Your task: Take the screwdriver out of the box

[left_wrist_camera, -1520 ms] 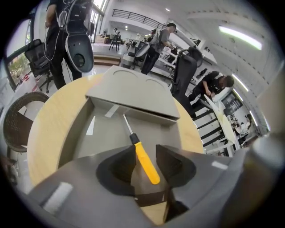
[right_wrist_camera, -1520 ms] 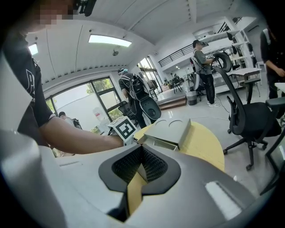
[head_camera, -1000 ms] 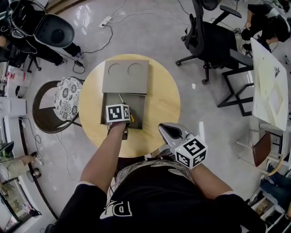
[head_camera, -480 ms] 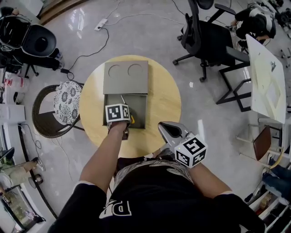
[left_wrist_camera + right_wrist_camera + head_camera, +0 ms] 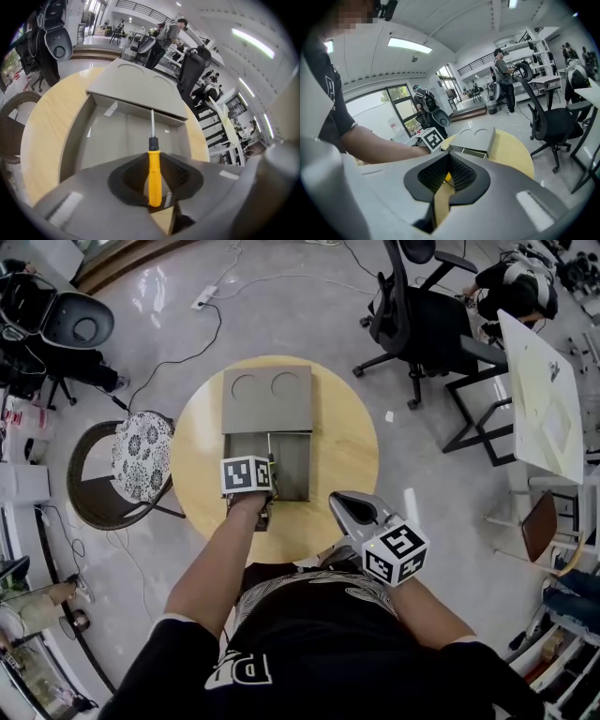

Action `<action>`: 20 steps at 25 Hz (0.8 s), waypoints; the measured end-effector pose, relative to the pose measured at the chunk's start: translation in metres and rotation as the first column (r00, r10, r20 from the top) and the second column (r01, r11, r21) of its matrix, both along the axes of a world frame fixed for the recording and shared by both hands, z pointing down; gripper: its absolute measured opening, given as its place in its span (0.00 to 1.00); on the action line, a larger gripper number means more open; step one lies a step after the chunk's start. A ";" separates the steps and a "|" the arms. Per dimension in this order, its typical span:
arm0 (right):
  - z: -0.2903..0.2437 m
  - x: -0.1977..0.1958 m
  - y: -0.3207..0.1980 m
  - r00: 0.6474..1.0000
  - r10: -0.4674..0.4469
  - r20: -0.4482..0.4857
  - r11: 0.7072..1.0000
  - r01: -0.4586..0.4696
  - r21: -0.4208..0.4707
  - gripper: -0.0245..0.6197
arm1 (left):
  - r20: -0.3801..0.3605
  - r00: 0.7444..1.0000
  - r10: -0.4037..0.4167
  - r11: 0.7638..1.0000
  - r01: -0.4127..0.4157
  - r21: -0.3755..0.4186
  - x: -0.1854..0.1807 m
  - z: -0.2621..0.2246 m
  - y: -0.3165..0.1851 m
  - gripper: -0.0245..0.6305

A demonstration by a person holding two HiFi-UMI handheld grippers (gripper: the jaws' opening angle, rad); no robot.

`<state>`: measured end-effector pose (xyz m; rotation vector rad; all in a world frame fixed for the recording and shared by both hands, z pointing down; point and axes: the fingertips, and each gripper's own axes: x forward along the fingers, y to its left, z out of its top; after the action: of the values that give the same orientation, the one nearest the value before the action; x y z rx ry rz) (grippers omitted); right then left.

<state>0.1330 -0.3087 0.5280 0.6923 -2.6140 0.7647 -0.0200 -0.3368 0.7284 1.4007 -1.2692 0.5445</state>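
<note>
A grey box stands on the round wooden table (image 5: pixel 337 446), its lid (image 5: pixel 267 399) slid to the far side and its tray (image 5: pixel 291 470) uncovered. The screwdriver (image 5: pixel 153 178) has a yellow handle, and its shaft (image 5: pixel 271 448) points at the lid. My left gripper (image 5: pixel 262 484) reaches steeply down into the tray. In the left gripper view its jaws (image 5: pixel 153 157) are closing with the handle between them, and thin gaps show beside the handle. My right gripper (image 5: pixel 339 501) hovers at the table's near right edge, shut and empty (image 5: pixel 447 161).
A black office chair (image 5: pixel 431 324) stands beyond the table on the right. A wicker chair with a patterned cushion (image 5: pixel 141 451) sits close on the left. A white table (image 5: pixel 539 399) is at the far right. Cables trail over the floor behind.
The left gripper stays over the tray's near end, and the screwdriver's shaft now lies straighter towards the lid. The right gripper has barely shifted.
</note>
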 end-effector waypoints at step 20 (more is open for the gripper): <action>-0.041 -0.052 0.027 0.998 0.023 0.061 0.994 -0.029 0.110 0.04 | 0.058 0.978 0.202 0.936 -0.210 0.283 -0.022 -0.111 0.010 0.25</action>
<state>0.0814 -0.2818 0.4872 0.7465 -2.7238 0.6614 -0.0420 -0.3272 0.6170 1.7901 -1.2678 0.5364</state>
